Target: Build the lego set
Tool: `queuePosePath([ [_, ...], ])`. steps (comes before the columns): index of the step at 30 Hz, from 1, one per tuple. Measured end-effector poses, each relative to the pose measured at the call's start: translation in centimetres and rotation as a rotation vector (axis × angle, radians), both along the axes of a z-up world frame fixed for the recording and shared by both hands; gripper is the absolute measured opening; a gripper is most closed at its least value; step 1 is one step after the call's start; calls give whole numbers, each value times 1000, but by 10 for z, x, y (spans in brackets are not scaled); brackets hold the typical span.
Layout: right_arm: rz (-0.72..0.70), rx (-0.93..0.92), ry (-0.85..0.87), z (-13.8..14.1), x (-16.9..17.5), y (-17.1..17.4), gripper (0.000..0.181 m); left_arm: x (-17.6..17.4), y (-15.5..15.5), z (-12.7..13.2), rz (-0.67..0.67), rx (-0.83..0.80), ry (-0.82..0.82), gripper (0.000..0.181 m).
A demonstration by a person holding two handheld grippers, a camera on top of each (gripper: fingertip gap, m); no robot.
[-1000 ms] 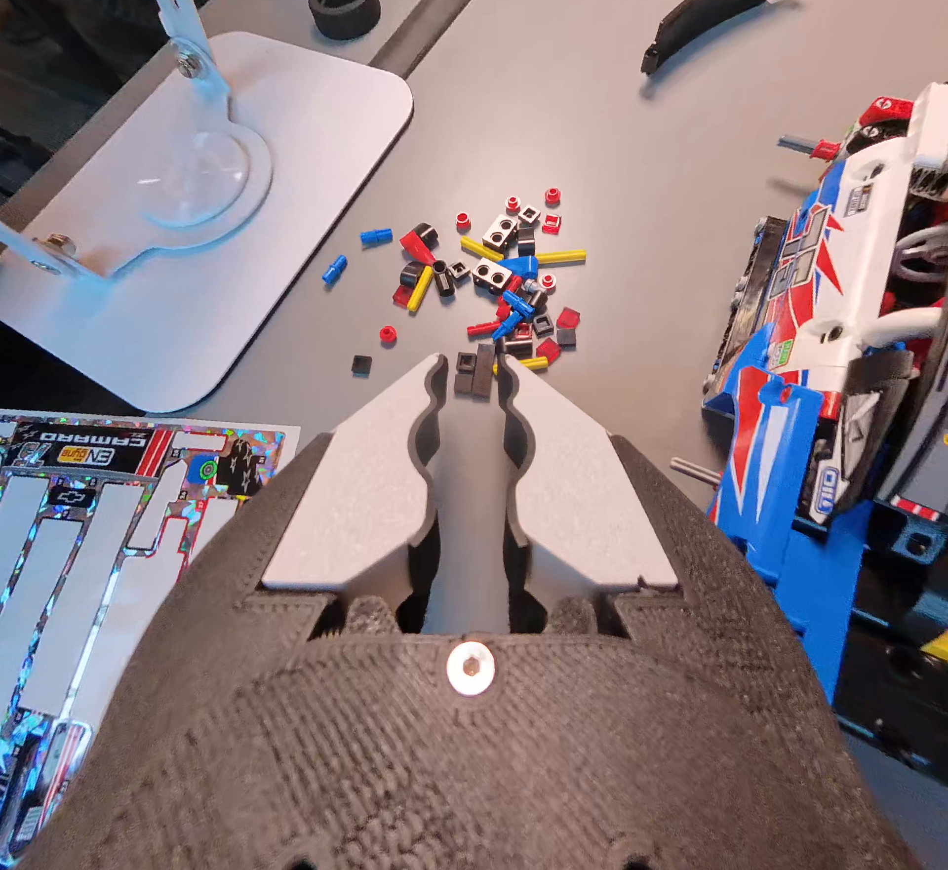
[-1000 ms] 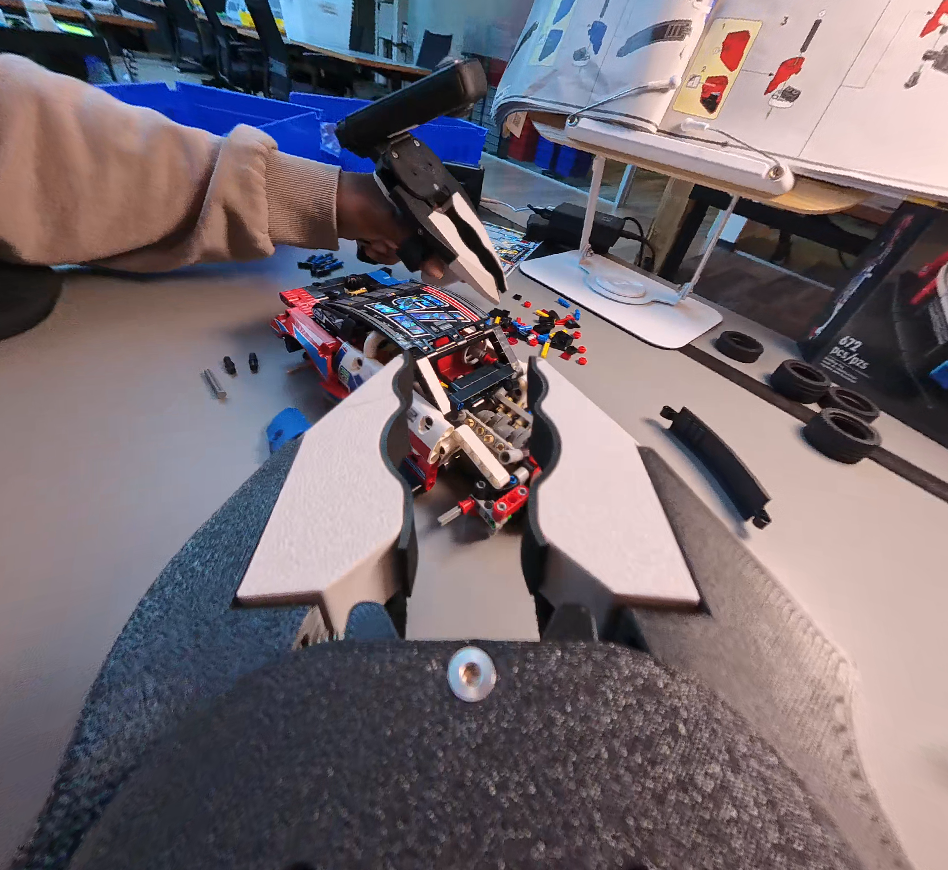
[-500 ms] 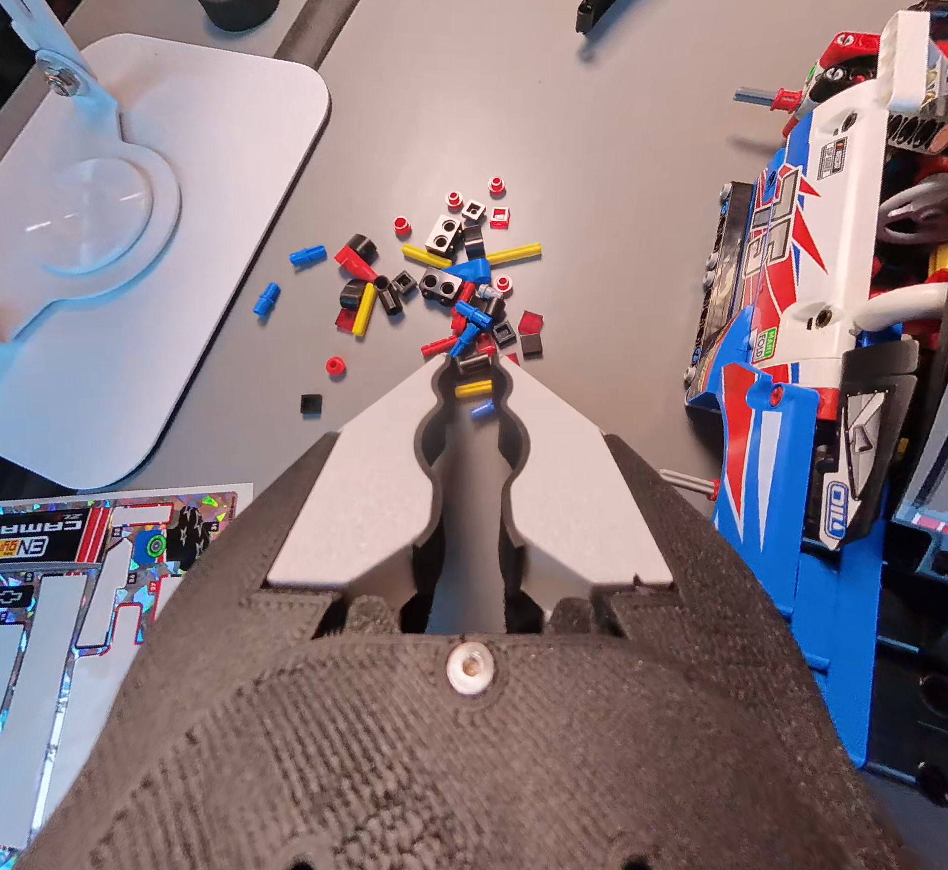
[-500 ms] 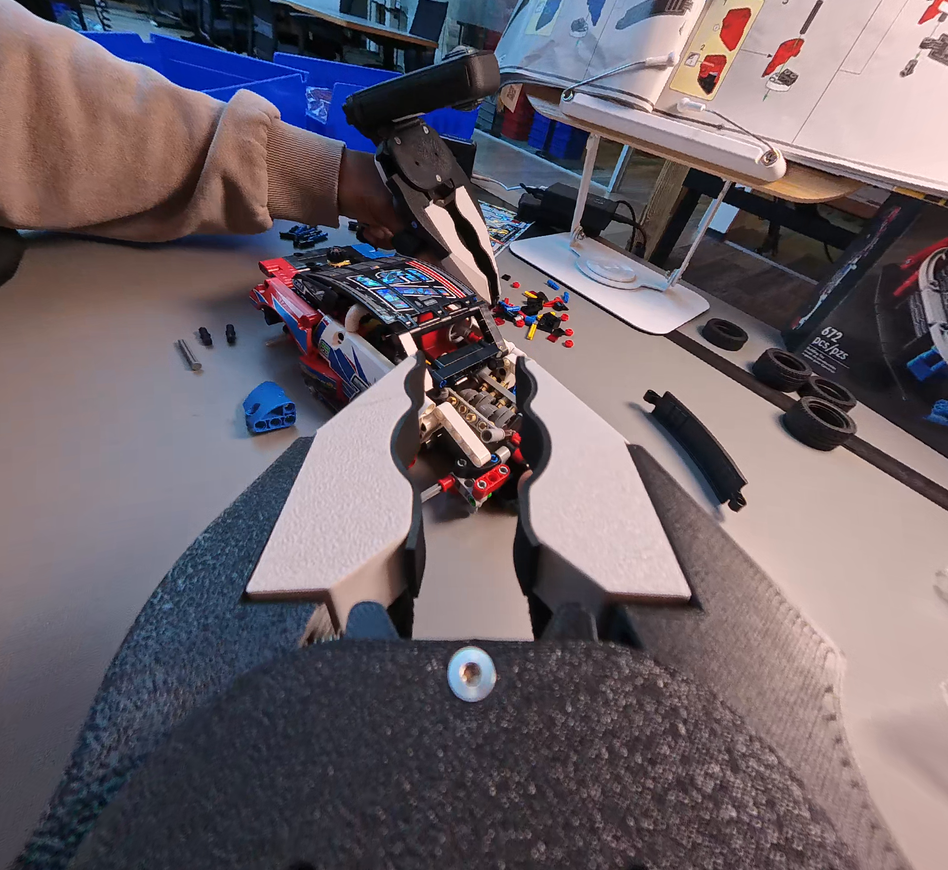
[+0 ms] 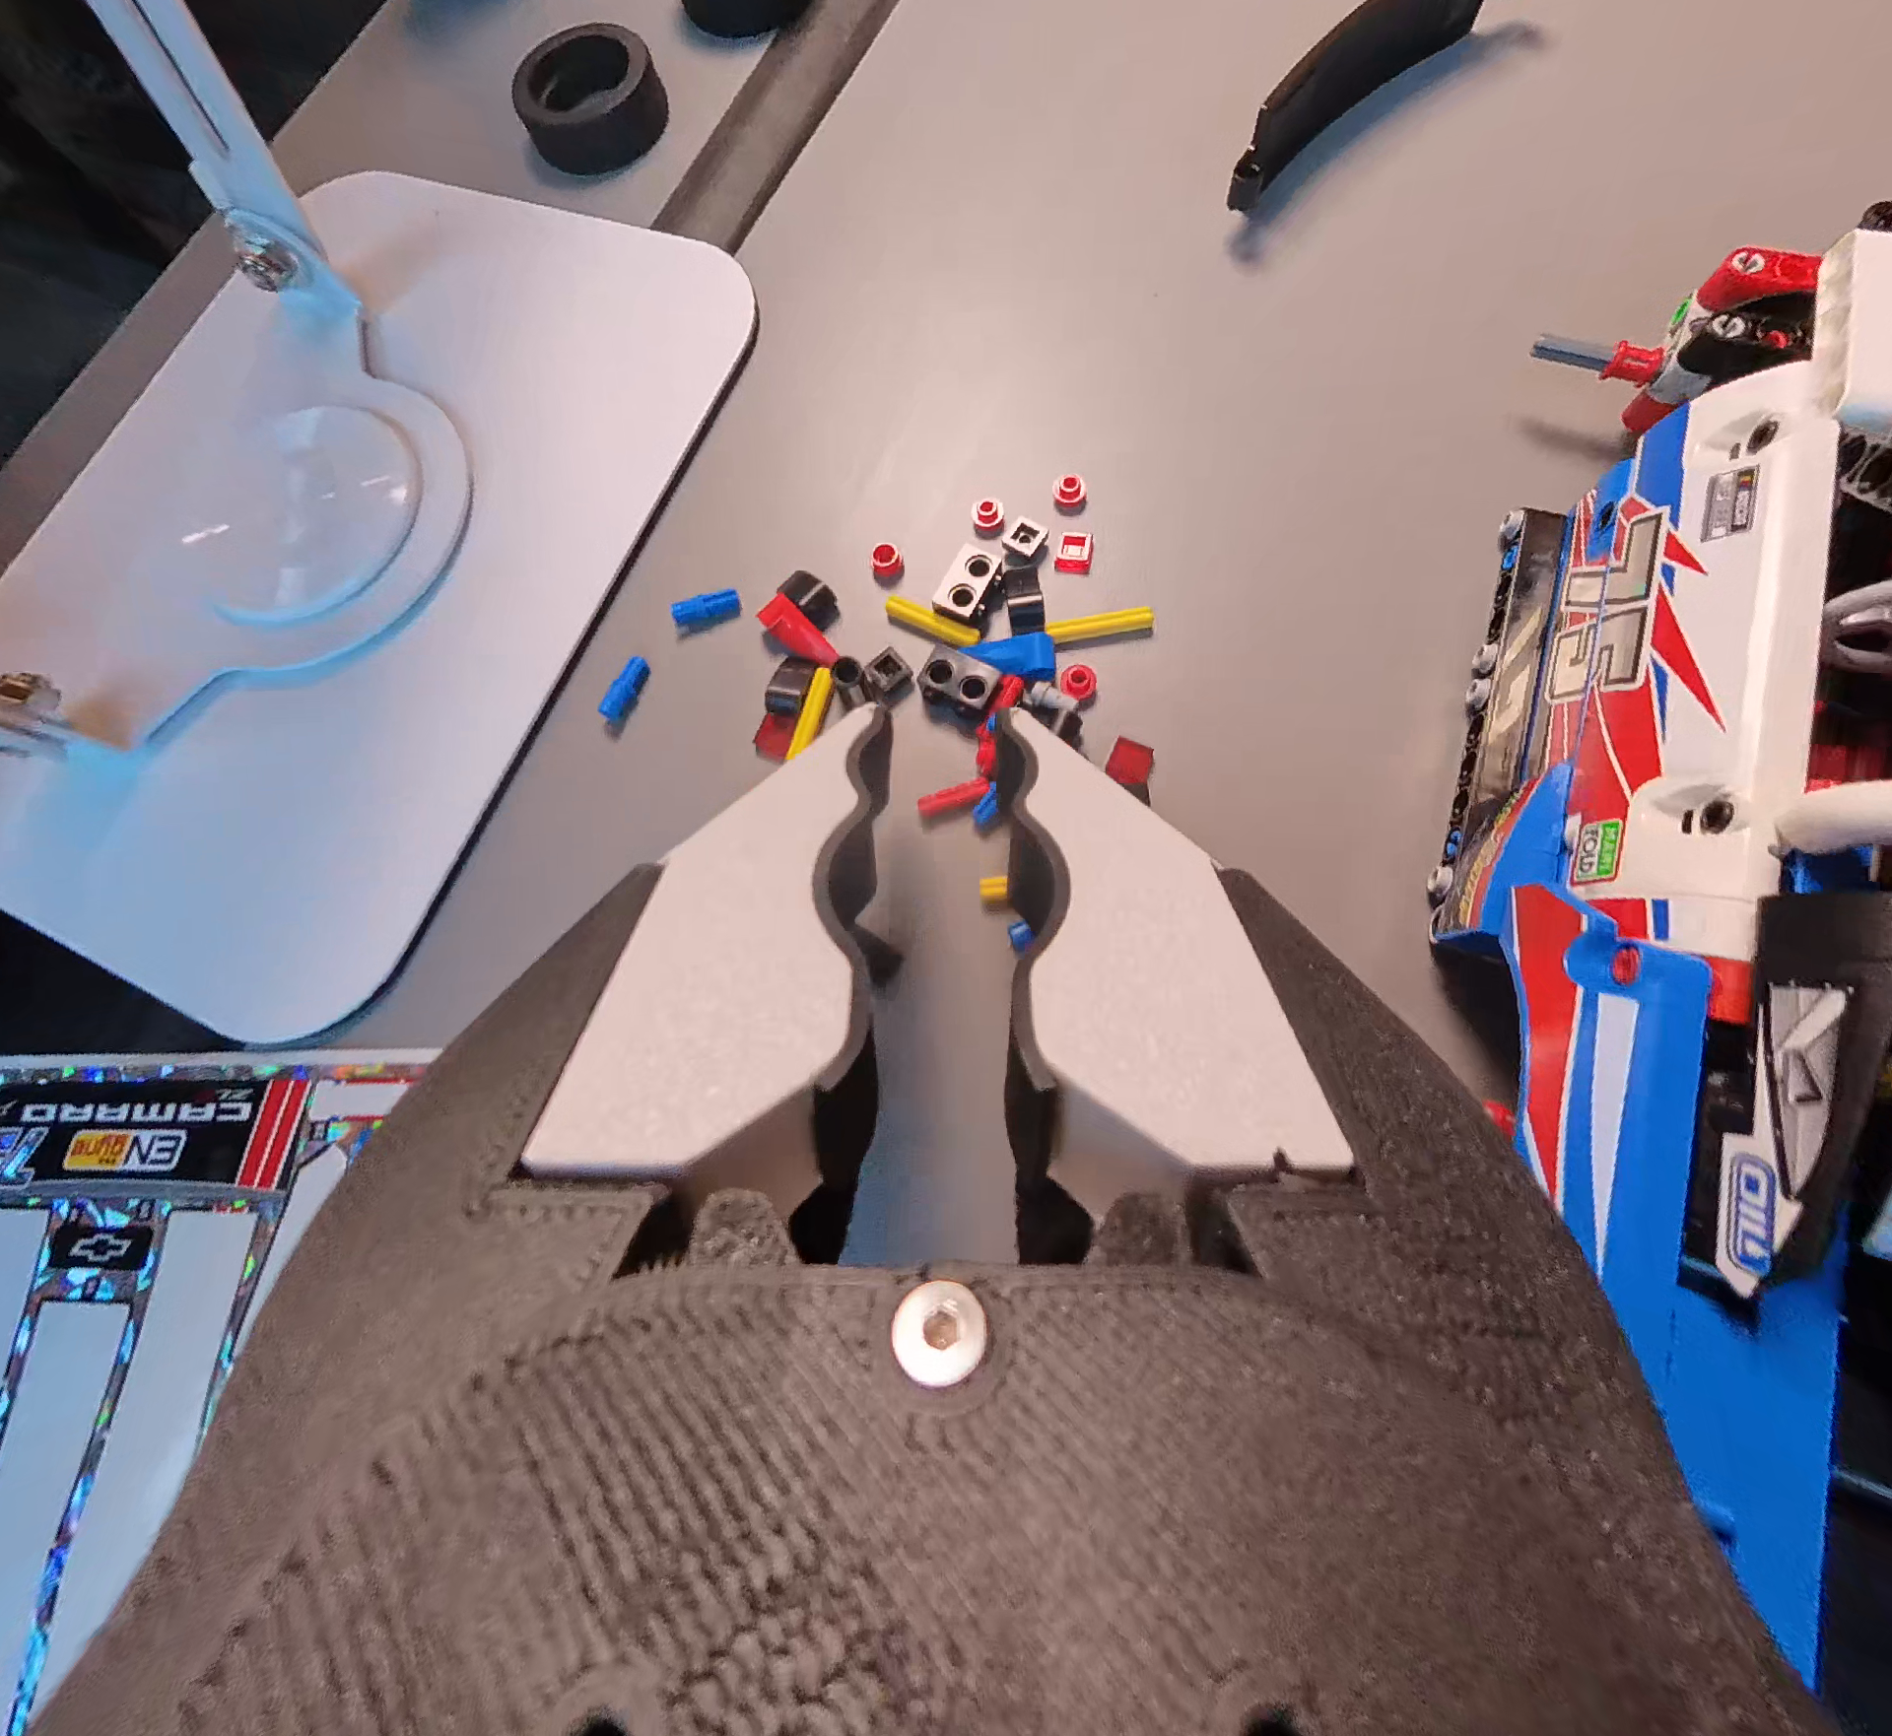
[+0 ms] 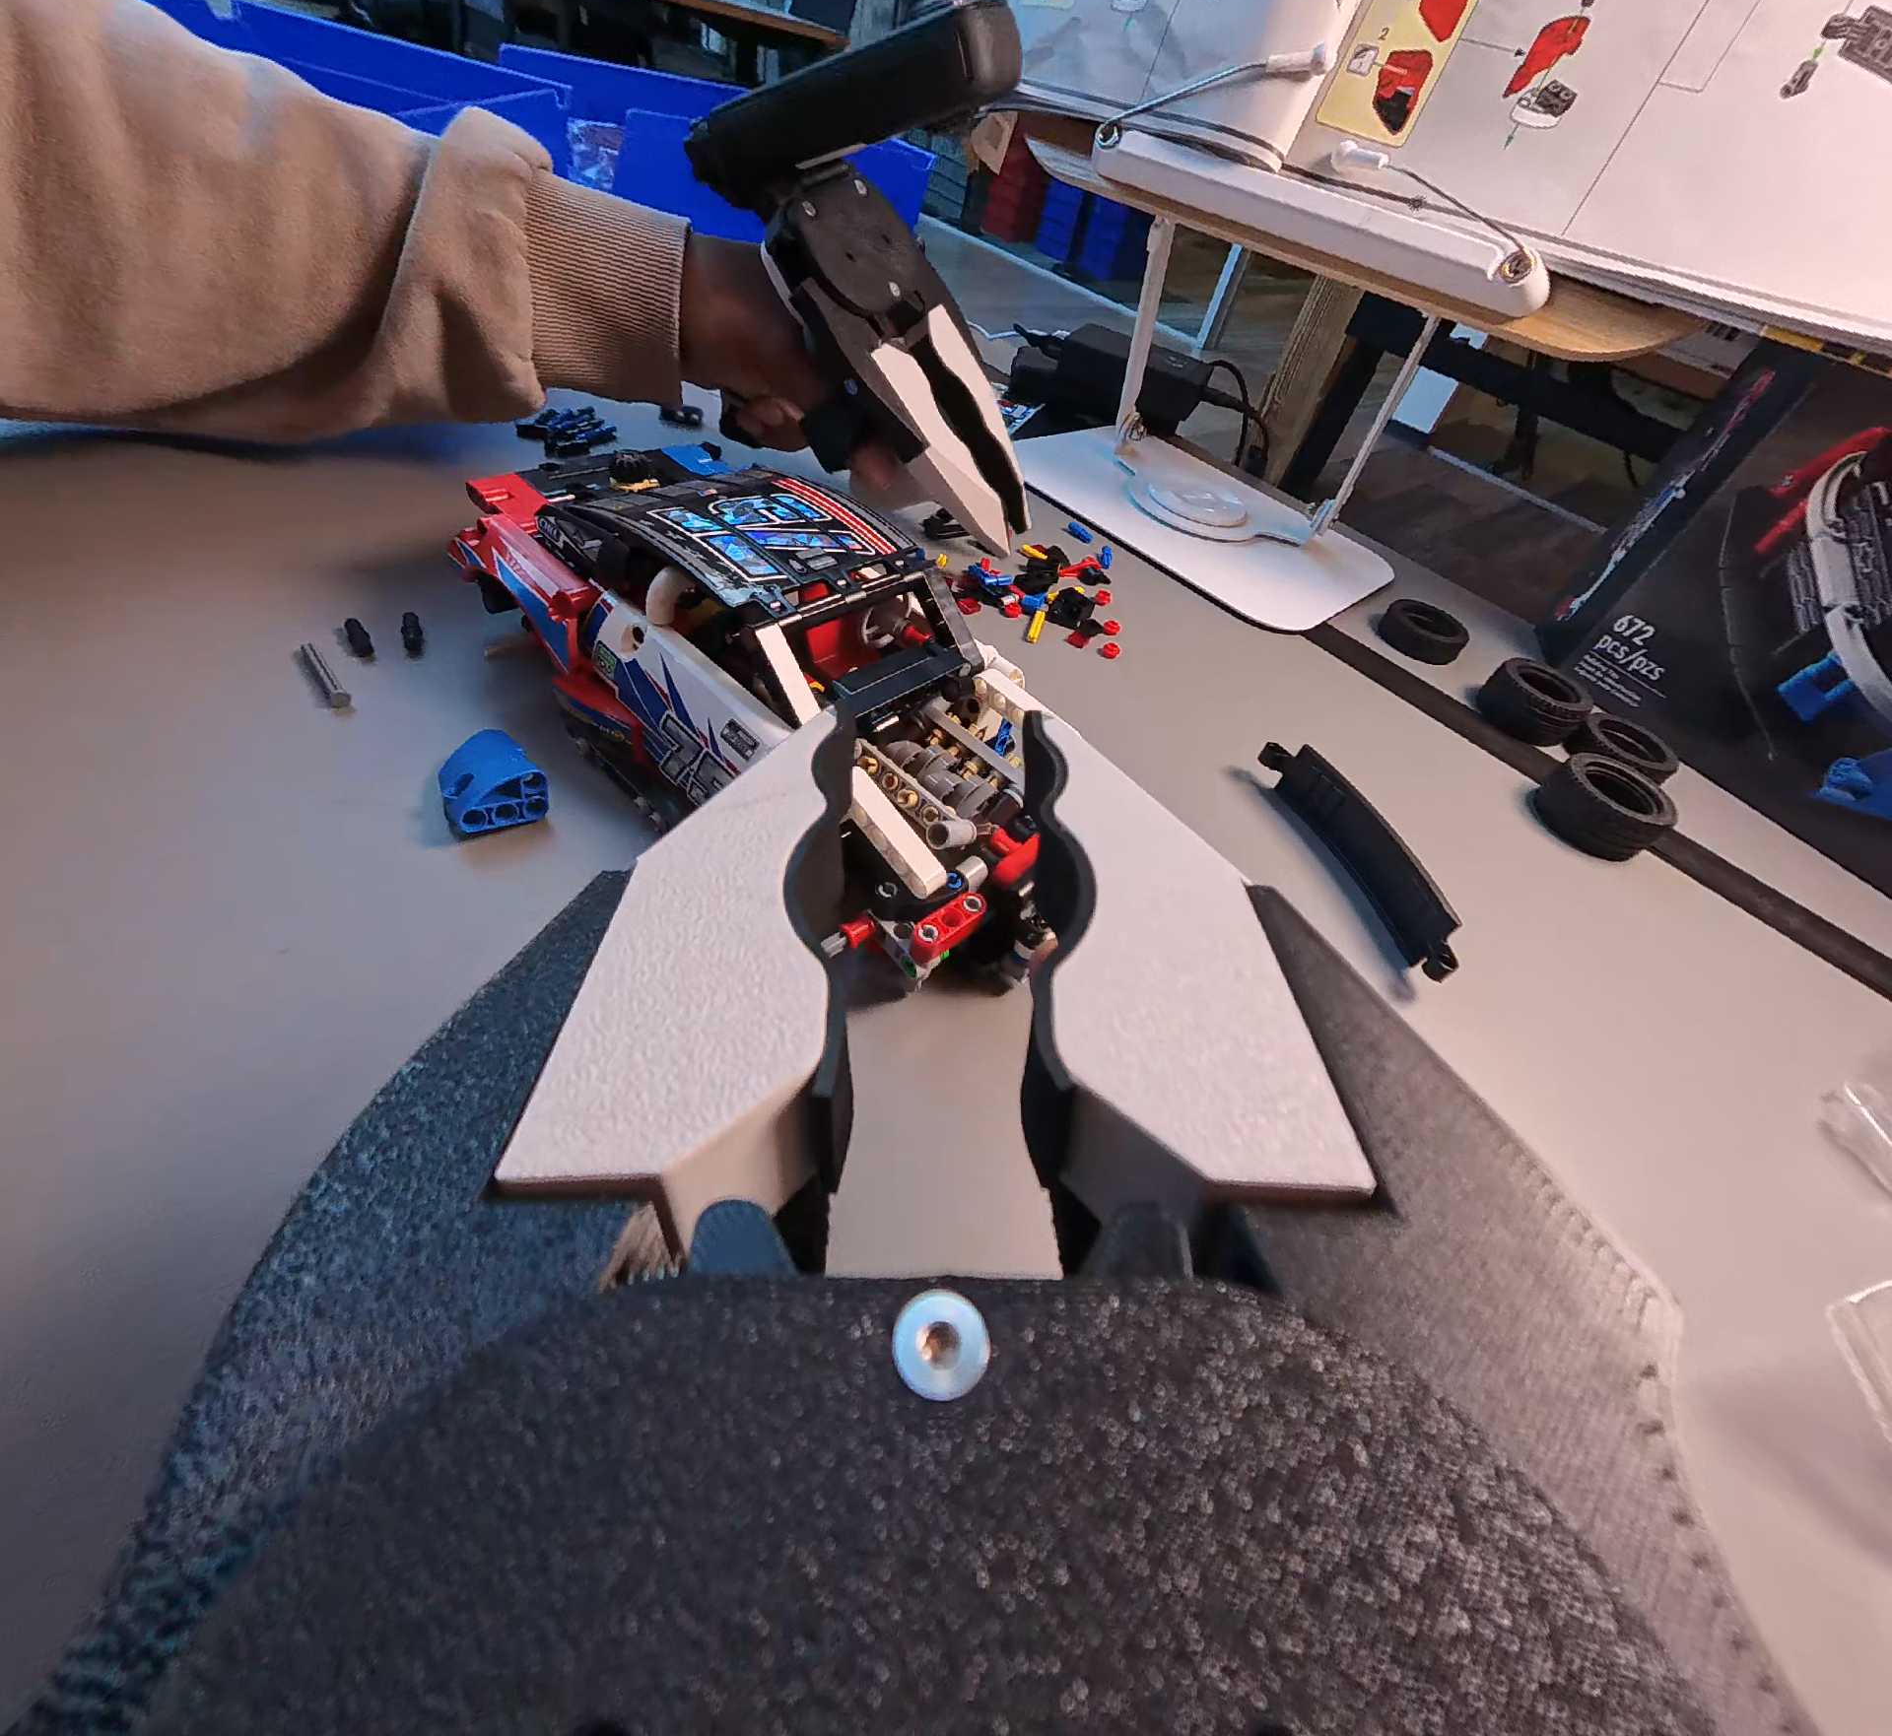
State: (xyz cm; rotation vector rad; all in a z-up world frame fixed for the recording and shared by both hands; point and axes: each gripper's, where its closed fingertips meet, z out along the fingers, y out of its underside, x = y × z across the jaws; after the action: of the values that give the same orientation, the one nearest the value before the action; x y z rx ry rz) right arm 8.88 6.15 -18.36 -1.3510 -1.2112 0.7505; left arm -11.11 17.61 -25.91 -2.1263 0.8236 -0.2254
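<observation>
The part-built race car (image 6: 717,561) stands on the grey table; it also shows at the right of the left wrist view (image 5: 1689,714). A pile of small red, blue, yellow and black pieces (image 5: 973,622) lies beside it, also seen in the right wrist view (image 6: 1044,592). My left gripper (image 5: 942,720) is open and empty, low over the near side of the pile, with a red pin (image 5: 952,796) and small blue and yellow bits between its fingers. It shows from the side in the right wrist view (image 6: 1003,530). My right gripper (image 6: 934,725) is open and empty at the car's exposed front end.
A white stand base (image 5: 307,561) and a sticker sheet (image 5: 123,1226) lie left of the pile. Black tyres (image 5: 589,100) and a curved black panel (image 5: 1372,59) lie beyond. A blue piece (image 6: 491,781), black pins (image 6: 384,635) and a grey axle (image 6: 323,673) lie left of the car. Tip to tip, the grippers are about 25 cm apart. To reach the blue piece (image 6: 491,781) in a straight line is about 12 cm for my right fingers, about 25 cm for my left.
My left gripper has moved forward over the pile, so more loose pieces lie between its fingers. My right gripper has moved closer to the car's front end.
</observation>
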Motion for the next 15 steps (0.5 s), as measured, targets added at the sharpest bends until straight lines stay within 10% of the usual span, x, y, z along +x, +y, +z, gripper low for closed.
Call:
queuePosePath([
  [1, -3, 1, 0, 0, 1, 1, 30, 2, 4, -2, 1, -11, -1, 16],
  [15, -6, -5, -1, -1, 4, 4, 28, 11, 8, -13, -55, -121, -1, 17],
])
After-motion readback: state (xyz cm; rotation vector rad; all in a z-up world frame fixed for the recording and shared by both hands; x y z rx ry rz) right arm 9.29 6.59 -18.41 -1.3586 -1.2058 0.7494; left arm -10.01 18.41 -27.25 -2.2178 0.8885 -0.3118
